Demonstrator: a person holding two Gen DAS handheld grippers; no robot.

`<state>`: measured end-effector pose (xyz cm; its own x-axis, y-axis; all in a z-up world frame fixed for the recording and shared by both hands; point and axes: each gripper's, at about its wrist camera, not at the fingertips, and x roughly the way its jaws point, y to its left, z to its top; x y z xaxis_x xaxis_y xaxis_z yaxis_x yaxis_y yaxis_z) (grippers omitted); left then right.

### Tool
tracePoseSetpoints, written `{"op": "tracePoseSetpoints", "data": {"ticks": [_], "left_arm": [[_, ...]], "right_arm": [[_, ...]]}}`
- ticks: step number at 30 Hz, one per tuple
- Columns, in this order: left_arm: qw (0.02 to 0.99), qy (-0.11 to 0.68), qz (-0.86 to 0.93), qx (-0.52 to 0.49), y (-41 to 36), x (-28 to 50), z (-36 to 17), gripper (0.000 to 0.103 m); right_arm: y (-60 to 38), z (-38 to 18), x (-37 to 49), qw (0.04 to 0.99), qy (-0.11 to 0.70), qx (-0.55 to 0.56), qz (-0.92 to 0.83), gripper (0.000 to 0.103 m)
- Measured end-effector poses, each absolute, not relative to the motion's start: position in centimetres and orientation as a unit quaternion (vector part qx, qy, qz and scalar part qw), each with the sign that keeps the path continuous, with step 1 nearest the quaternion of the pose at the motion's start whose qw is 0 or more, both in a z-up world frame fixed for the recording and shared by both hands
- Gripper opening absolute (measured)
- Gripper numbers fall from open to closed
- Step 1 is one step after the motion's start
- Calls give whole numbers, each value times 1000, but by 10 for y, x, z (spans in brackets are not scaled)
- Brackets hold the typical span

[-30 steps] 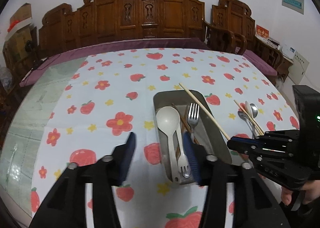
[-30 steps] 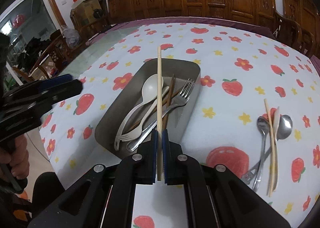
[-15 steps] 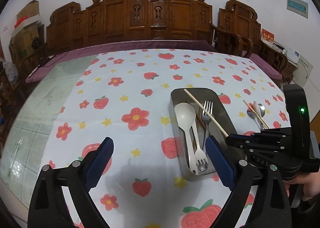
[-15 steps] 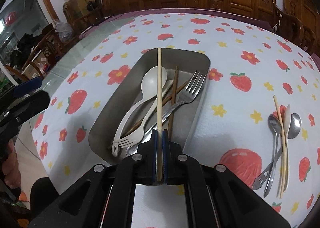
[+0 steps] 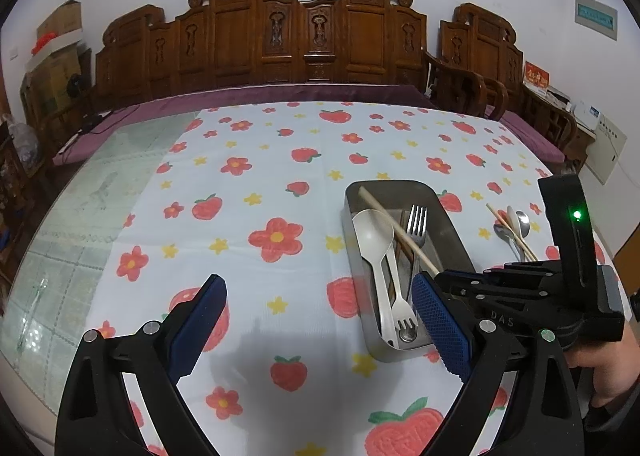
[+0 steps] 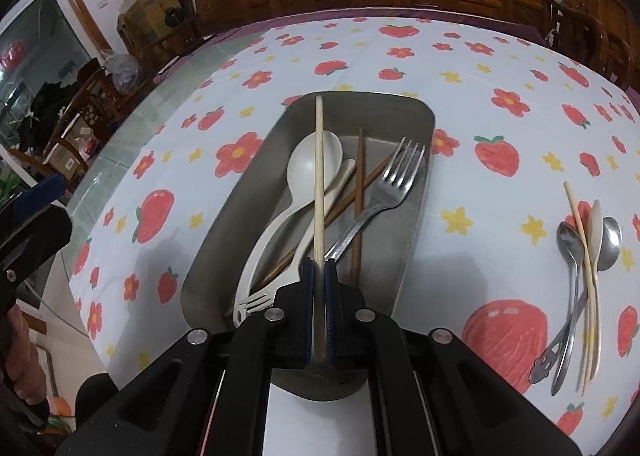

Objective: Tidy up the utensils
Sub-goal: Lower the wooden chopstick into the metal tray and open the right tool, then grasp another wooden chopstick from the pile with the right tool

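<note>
A metal tray (image 6: 420, 112) (image 5: 448, 200) lies on the strawberry-print tablecloth. In it are a cream spoon (image 6: 312, 164), a cream fork (image 6: 256, 300), a steel fork (image 6: 396, 176) and dark brown chopsticks (image 6: 359, 192). My right gripper (image 6: 319, 262) is shut on a pale chopstick (image 6: 319, 176), which hangs over the tray and points at its far rim. In the left wrist view the same chopstick (image 5: 396, 228) slants across the tray from the right gripper (image 5: 440, 276). My left gripper (image 5: 316, 320) is open with nothing between its blue pads, just left of the tray.
Right of the tray lie two steel spoons (image 6: 572, 256), a cream spoon (image 6: 595, 224) and one more pale chopstick (image 6: 582, 248). Carved wooden chairs (image 5: 304, 36) line the table's far edge. A hand (image 5: 612, 368) grips the right tool. Bare glass (image 5: 80, 216) shows at the left.
My left gripper opened wide and drew back from the tray's near end. The right gripper carried the pale chopstick lower over the tray, still shut on it.
</note>
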<state>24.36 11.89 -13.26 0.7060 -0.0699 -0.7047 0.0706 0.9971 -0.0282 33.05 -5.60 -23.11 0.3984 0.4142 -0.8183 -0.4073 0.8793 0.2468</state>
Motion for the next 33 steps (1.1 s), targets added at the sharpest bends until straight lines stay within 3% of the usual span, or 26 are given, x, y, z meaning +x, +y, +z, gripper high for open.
{"op": "tracePoseSetpoints", "data": {"ticks": [13, 16, 21, 23, 27, 29, 33], "left_arm": [[924, 379, -47, 12, 94, 241, -129, 90], [925, 376, -50, 14, 82, 239, -125, 90], [928, 367, -59, 16, 63, 235, -118, 90], [930, 363, -64, 16, 54, 233, -115, 90], [931, 358, -74, 18, 37, 230, -110, 90], [931, 356, -80, 19, 28, 228, -108, 90], [931, 353, -92, 18, 9, 226, -108, 90]], "right_arm": [[-83, -195, 297, 864, 418, -29, 278, 8], [-97, -183, 286, 874, 399, -40, 276, 22], [-128, -166, 268, 886, 374, -46, 271, 27], [-142, -161, 262, 891, 367, -44, 265, 40], [-173, -155, 253, 901, 356, -35, 245, 52], [-187, -153, 250, 907, 352, -35, 230, 67], [-220, -155, 246, 915, 347, -36, 203, 67]]}}
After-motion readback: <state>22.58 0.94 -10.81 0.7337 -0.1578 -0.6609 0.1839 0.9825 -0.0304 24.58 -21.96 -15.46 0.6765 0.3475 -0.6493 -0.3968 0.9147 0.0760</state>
